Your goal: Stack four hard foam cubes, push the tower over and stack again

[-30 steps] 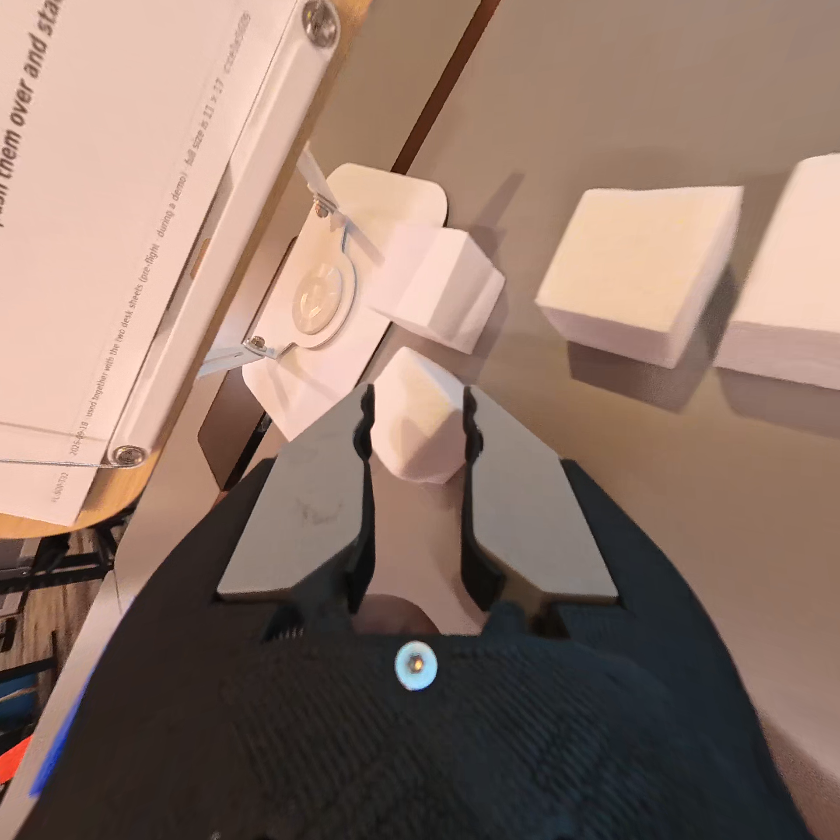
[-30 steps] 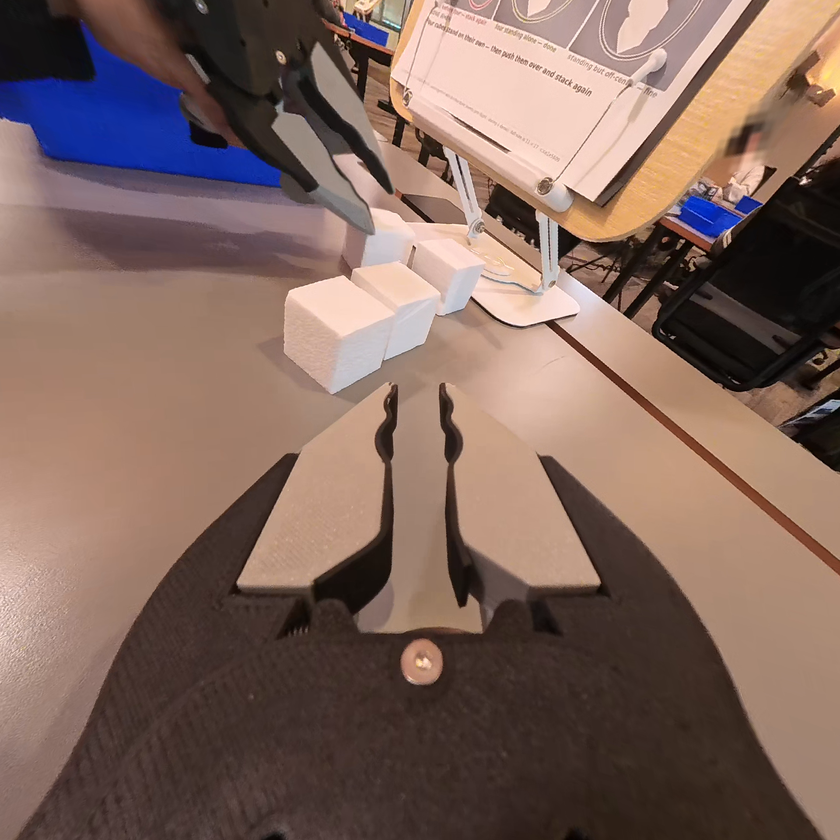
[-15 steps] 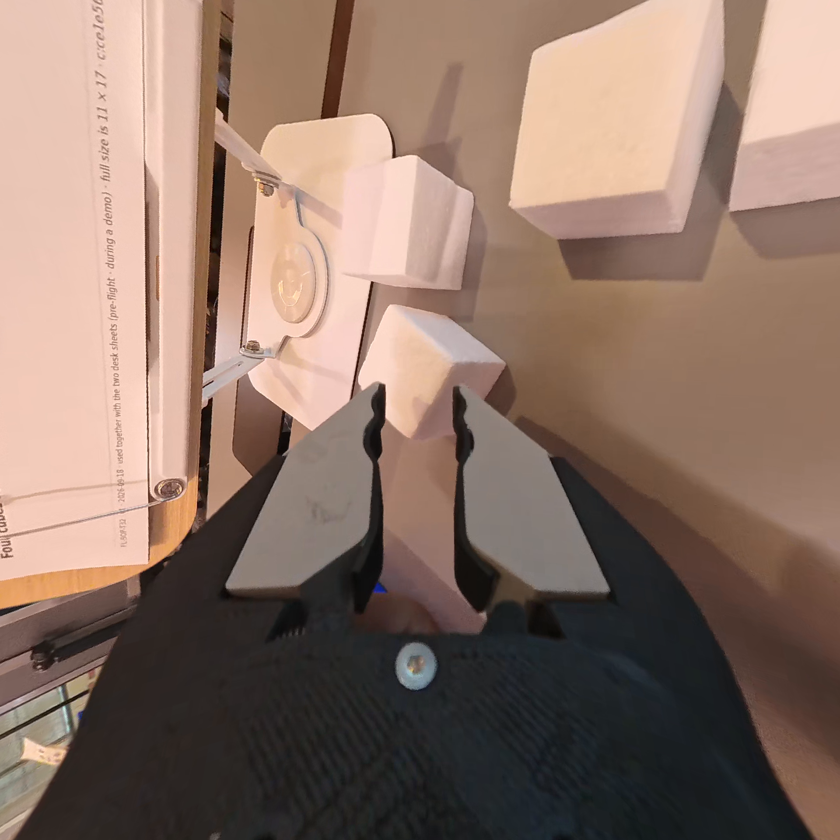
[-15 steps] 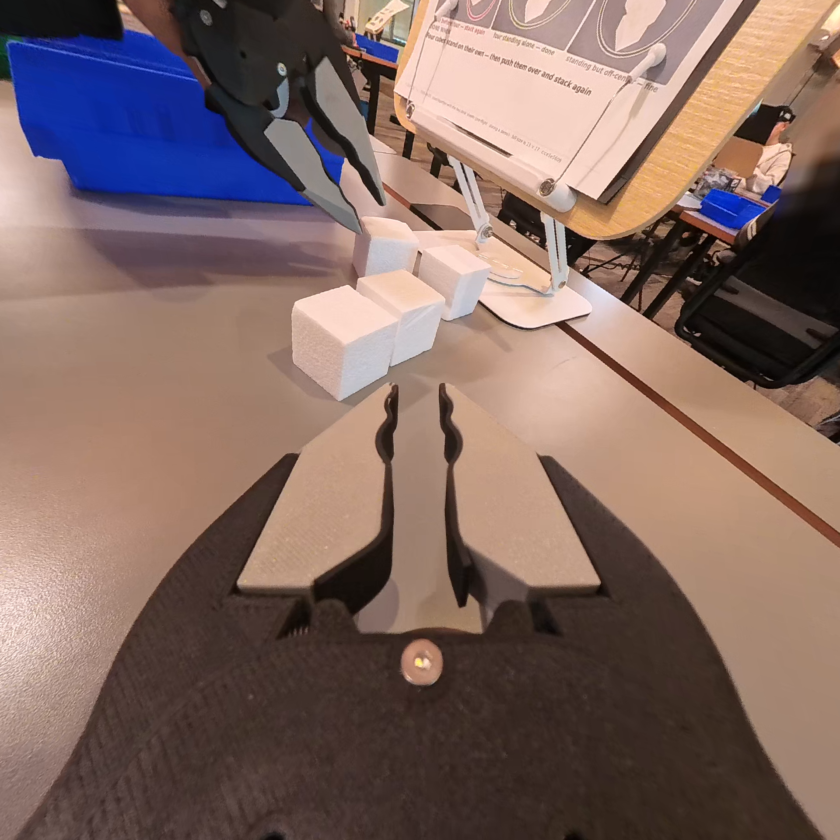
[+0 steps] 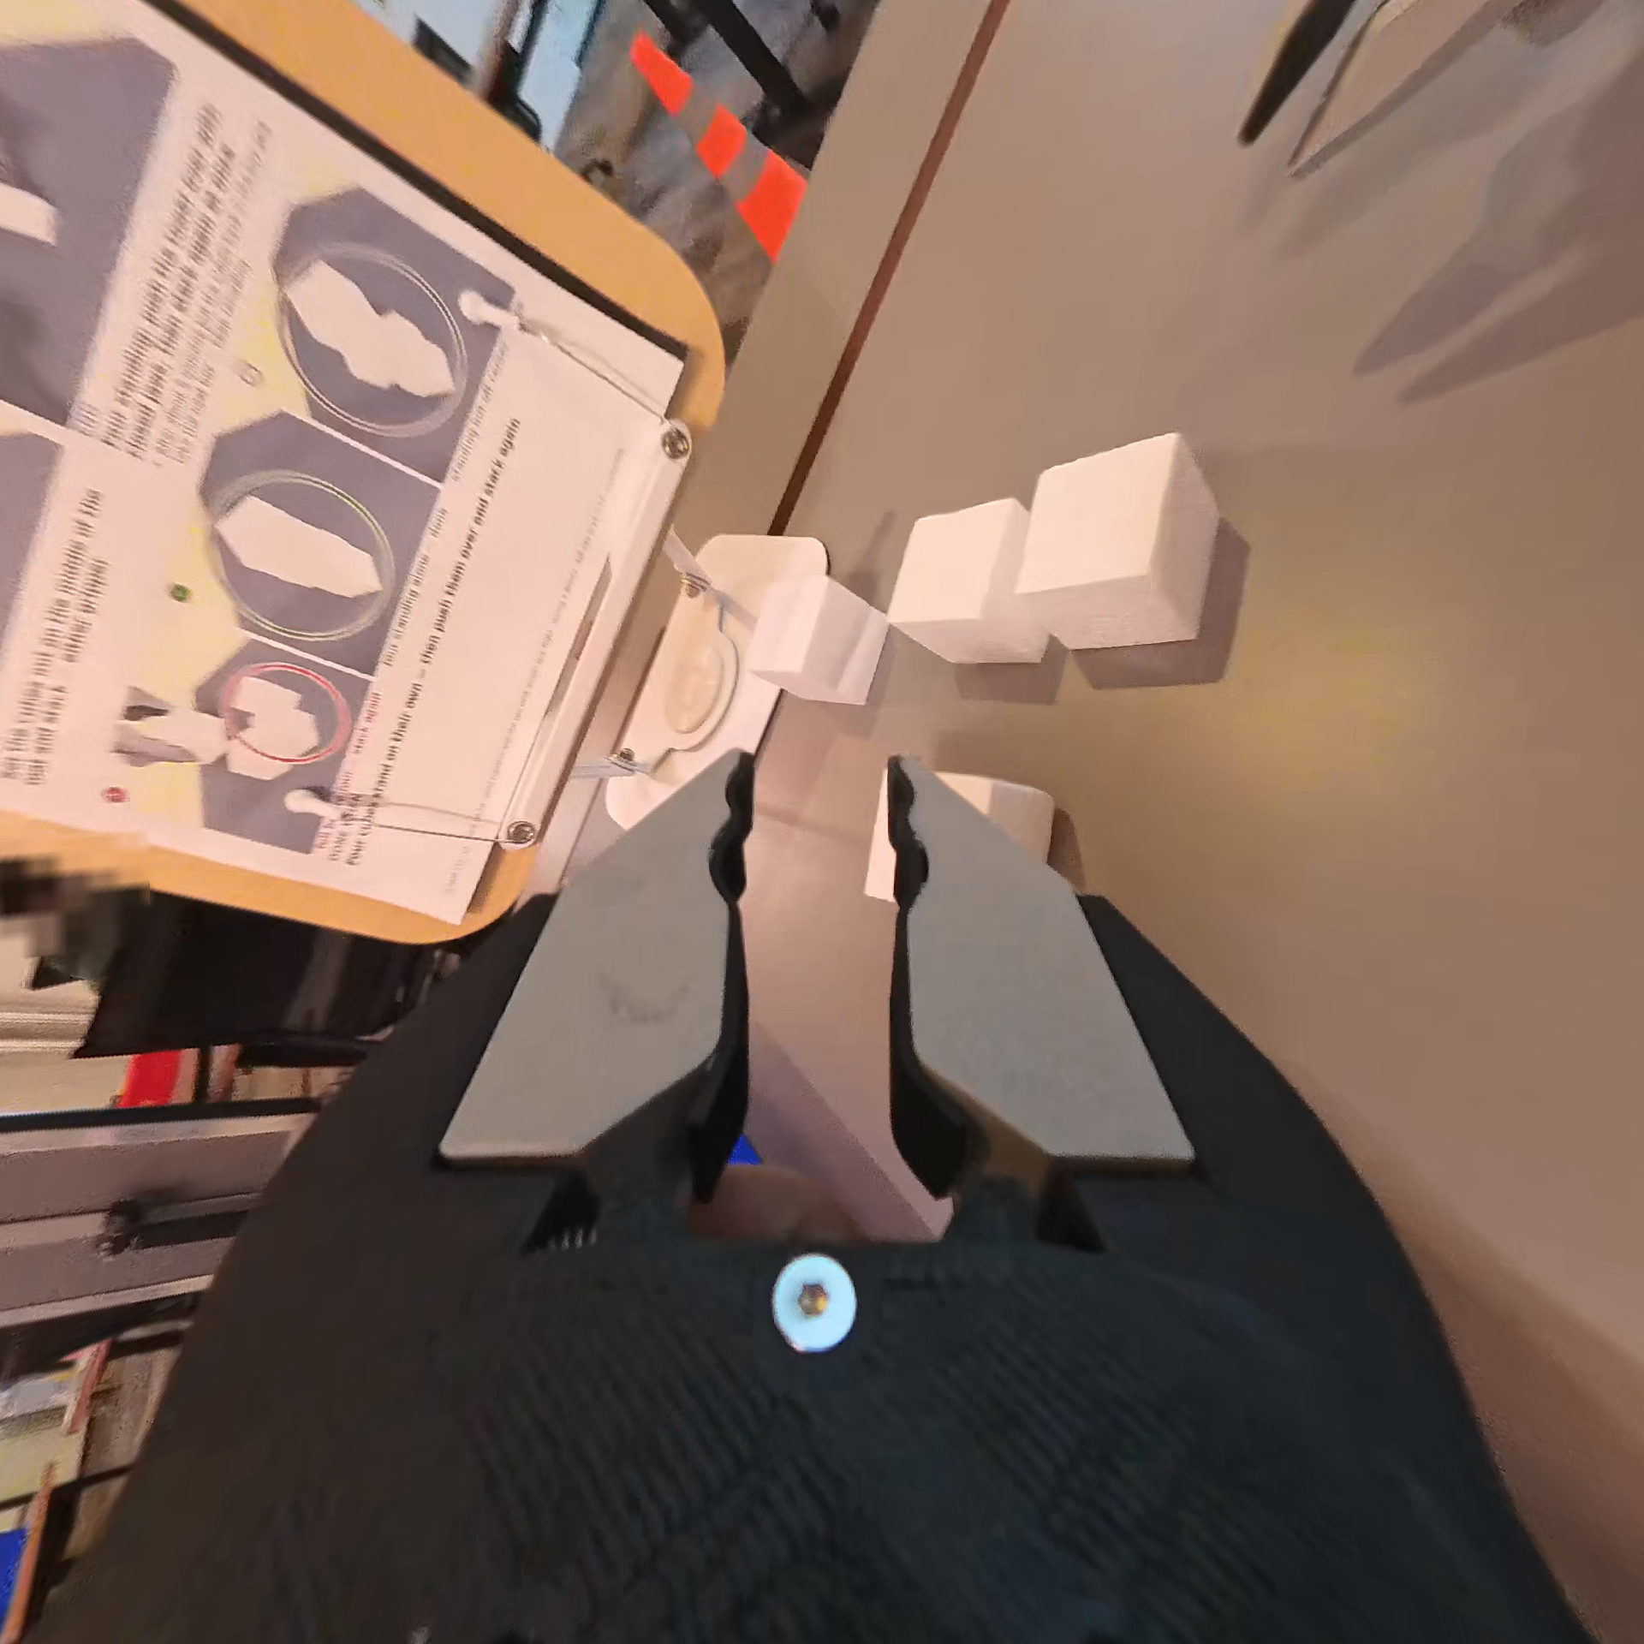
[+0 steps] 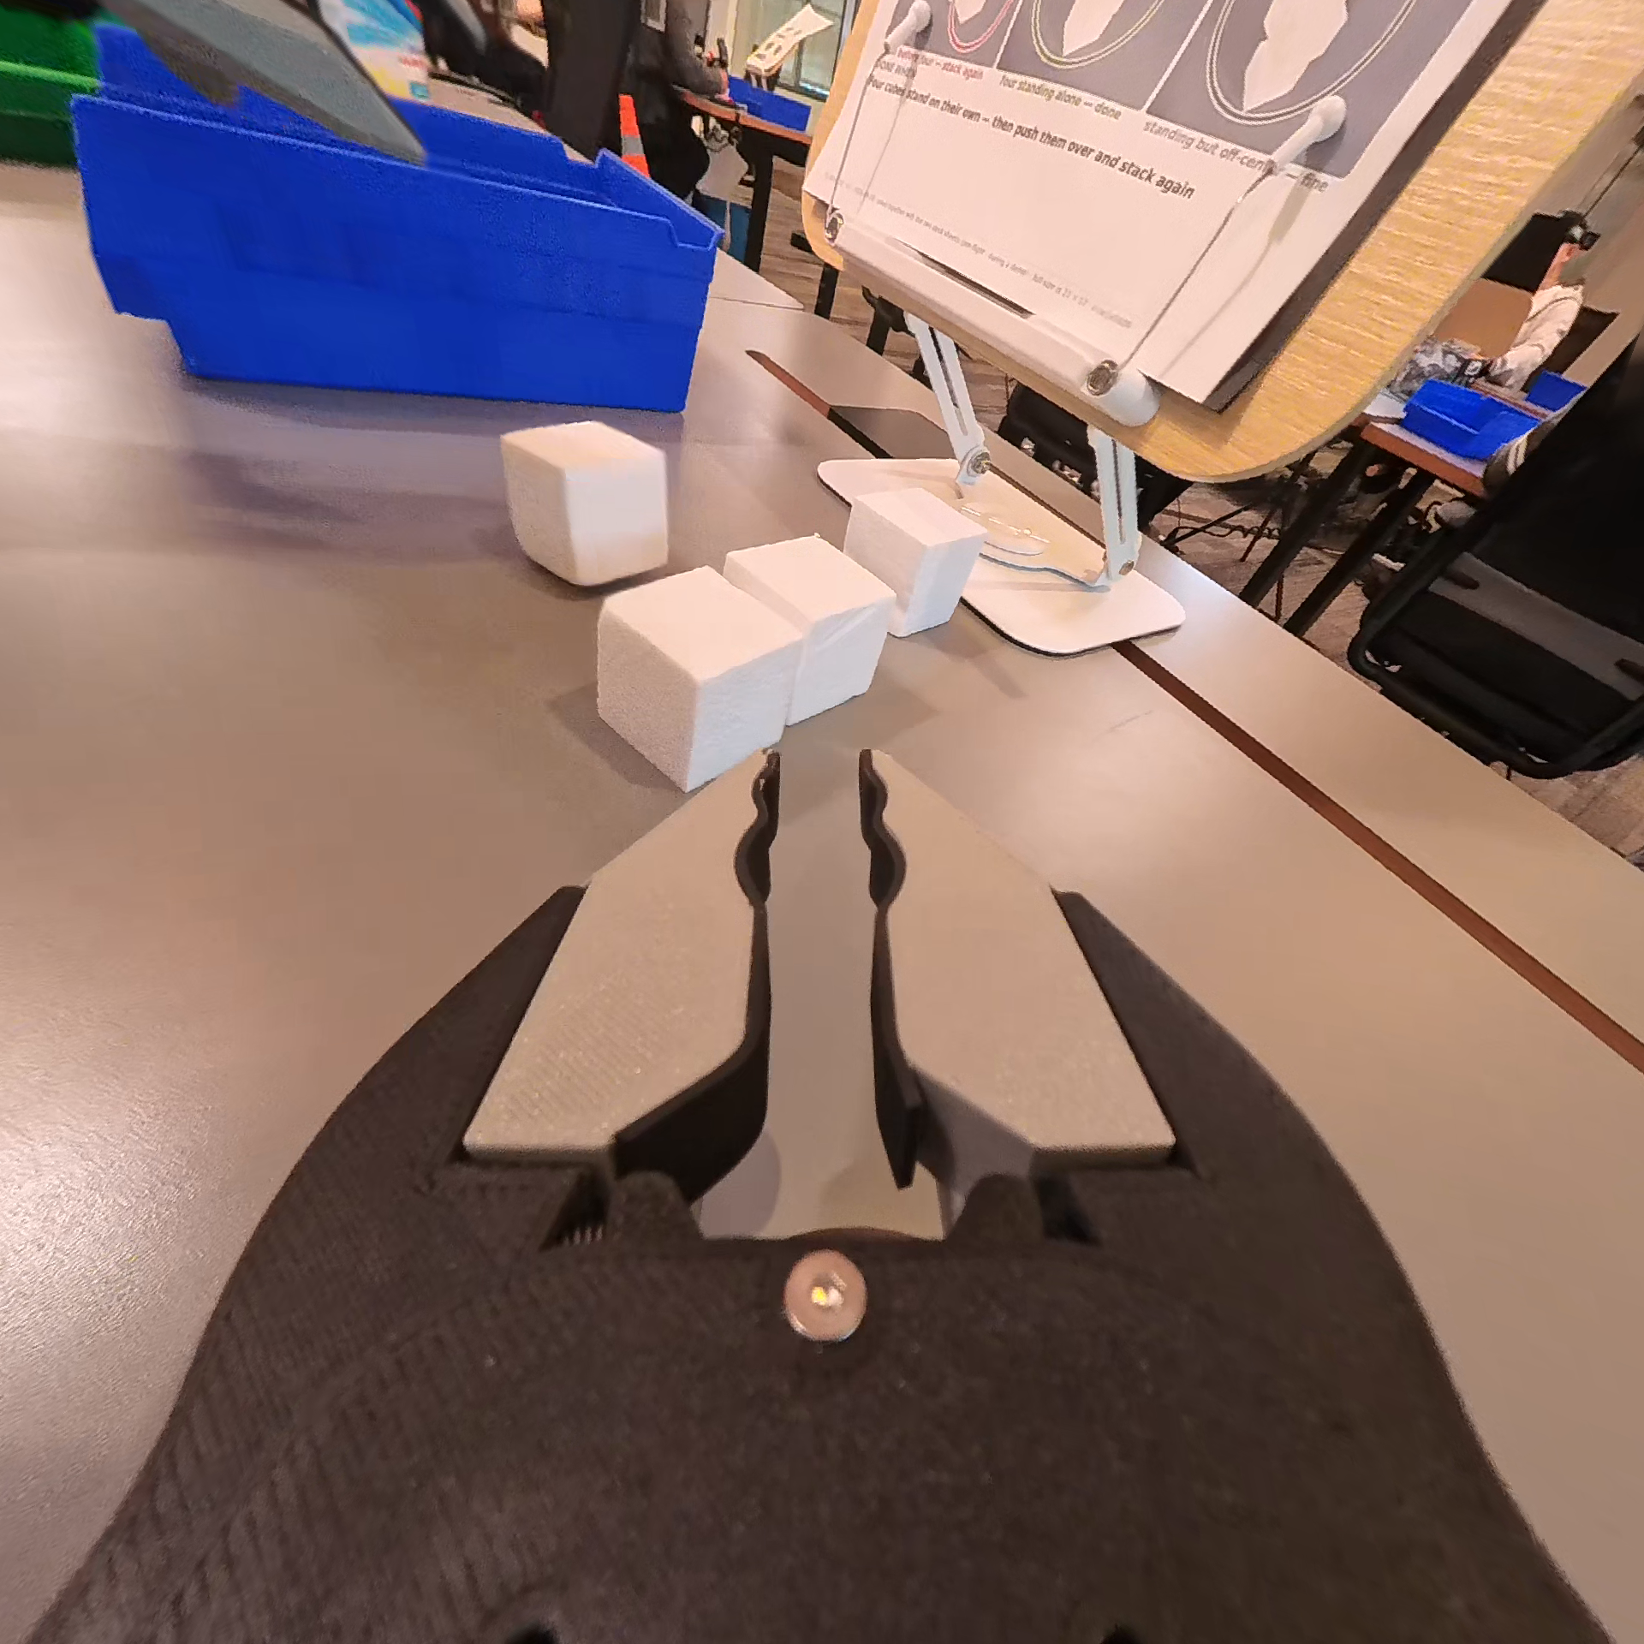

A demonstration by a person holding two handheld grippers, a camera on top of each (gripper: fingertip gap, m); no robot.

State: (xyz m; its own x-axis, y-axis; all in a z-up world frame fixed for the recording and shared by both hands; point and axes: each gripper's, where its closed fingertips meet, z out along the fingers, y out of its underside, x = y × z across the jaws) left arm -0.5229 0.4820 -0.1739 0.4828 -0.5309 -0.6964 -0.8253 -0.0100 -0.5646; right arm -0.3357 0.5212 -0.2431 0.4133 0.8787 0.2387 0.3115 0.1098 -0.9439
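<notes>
Lying loose: four foam cubes, none stacked
Row: three cubes [image 6: 805, 614] beside the stand base [image 6: 1067, 605]
Fourth cube [image 6: 587, 498]: tipped, apart
Left gripper [image 5: 814, 774]: narrowly parted — empty
Right gripper [image 6: 818, 761]: narrow gap — empty

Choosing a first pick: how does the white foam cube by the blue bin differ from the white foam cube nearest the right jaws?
The white foam cube by the blue plastic bin stands alone, the bin behind it; the nearest white foam cube touches a neighbouring cube. The lone one looks tipped on an edge and blurred; the nearest sits flat, sharp. Same colour, similar size.
</notes>
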